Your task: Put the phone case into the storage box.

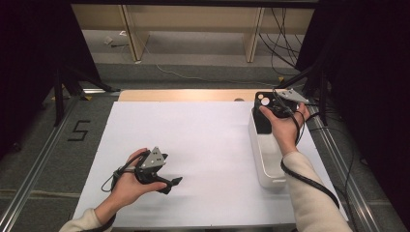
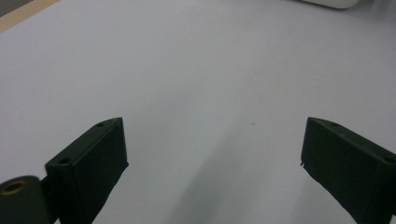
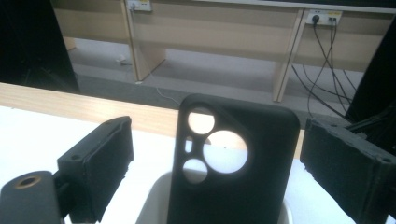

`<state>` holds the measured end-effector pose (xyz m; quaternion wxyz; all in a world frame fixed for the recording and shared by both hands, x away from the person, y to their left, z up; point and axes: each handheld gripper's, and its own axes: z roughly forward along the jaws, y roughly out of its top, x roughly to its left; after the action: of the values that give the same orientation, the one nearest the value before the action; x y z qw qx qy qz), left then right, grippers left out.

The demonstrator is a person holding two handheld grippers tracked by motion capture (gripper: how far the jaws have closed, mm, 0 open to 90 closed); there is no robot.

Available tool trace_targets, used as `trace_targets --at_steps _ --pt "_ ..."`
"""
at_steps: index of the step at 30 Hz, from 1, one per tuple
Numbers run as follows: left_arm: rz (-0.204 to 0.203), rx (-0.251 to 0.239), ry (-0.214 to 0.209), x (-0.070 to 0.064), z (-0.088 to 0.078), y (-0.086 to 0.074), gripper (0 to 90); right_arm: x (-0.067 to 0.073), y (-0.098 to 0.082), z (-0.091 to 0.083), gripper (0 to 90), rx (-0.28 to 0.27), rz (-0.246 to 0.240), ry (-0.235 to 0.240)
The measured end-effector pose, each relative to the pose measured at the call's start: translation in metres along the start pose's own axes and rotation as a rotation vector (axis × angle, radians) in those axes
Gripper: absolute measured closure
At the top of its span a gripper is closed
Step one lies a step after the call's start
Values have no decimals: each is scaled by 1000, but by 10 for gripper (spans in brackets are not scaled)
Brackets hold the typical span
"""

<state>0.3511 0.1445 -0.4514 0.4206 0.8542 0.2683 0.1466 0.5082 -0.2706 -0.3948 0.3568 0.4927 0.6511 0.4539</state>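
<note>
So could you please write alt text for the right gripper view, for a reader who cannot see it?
A black phone case with round camera cut-outs stands upright in a white bin, between the right tool's two open black jaws, neither touching it. Behind lie the white table, its wooden edge and pale wooden furniture with cables.

Flat white-covered table, bare pale wooden strip showing along its far edge. Resting directly on the white surface near the right edge: long white plastic bin, lengthwise, black phone case standing upright inside.
</note>
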Motion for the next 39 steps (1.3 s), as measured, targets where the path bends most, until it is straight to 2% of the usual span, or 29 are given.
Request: trace_targets --at_steps 14,39 --pt "-1 -1 3 0 0 0 67 3 -6 -14 145 4 -1 31" --pt "-6 0 4 0 0 0 67 14 -5 -38 151 10 -29 115"
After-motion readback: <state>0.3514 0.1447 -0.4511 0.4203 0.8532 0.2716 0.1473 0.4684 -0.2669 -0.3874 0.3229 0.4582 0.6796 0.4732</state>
